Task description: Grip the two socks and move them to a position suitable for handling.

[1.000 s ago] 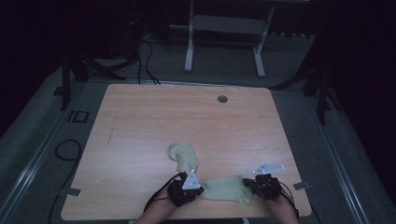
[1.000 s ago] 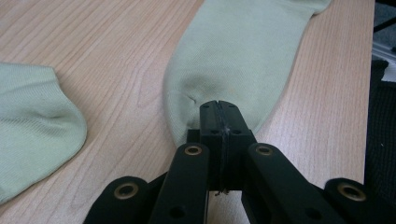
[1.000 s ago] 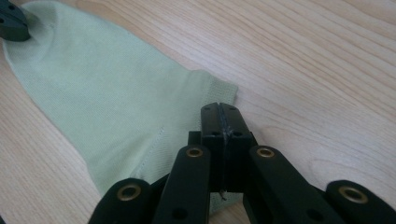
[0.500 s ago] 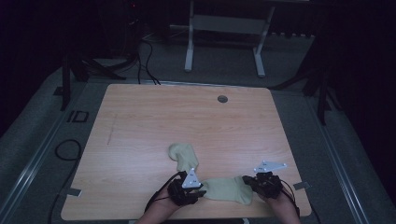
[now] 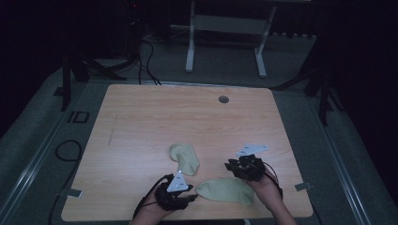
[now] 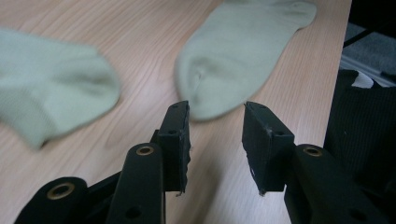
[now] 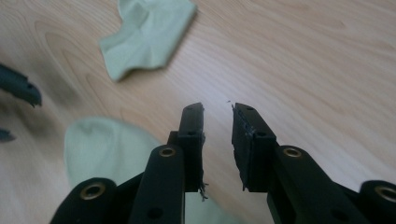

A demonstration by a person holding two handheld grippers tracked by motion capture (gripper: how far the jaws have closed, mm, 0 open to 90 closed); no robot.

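- High view: table [image 5: 141, 122], light wood, with a round hole [image 5: 224, 99] near its far edge.
- High view: near sock [image 5: 225, 190], pale green, flat on the table by the near edge, between the two hands, toe toward the left gripper.
- High view: far sock [image 5: 185, 158], same colour, bent, lying a little farther in, just beyond the left gripper and apart from the near sock.
- High view: left gripper [image 5: 191, 198], in the left hand [image 5: 152, 211] at the near edge, pointing at the toe of the near sock; grey plate on top.
- High view: right gripper [image 5: 230, 165], in the right hand [image 5: 267, 187], just beyond the cuff end of the near sock; jaw gap too small to judge here.
- High view: floor beyond the table carries a white stand [image 5: 225, 37] and cables [image 5: 145, 51].
- Left gripper view: left gripper [image 6: 216, 112], jaws a moderate gap apart after just opening, nothing between them; near sock [image 6: 238, 51] lies just ahead, its rounded end short of the tips, not touched. Far sock [image 6: 51, 98] lies to the left, blurred. Table edge runs at the right.
- Right gripper view: right gripper [image 7: 218, 106], jaws a narrow gap apart after just opening, empty, over bare wood. Near sock [image 7: 107, 149] lies below and left of the jaws, partly under them; contact cannot be told. Far sock [image 7: 149, 32] lies crumpled at the top. Tips of the left gripper [image 7: 21, 91] enter at the left edge.
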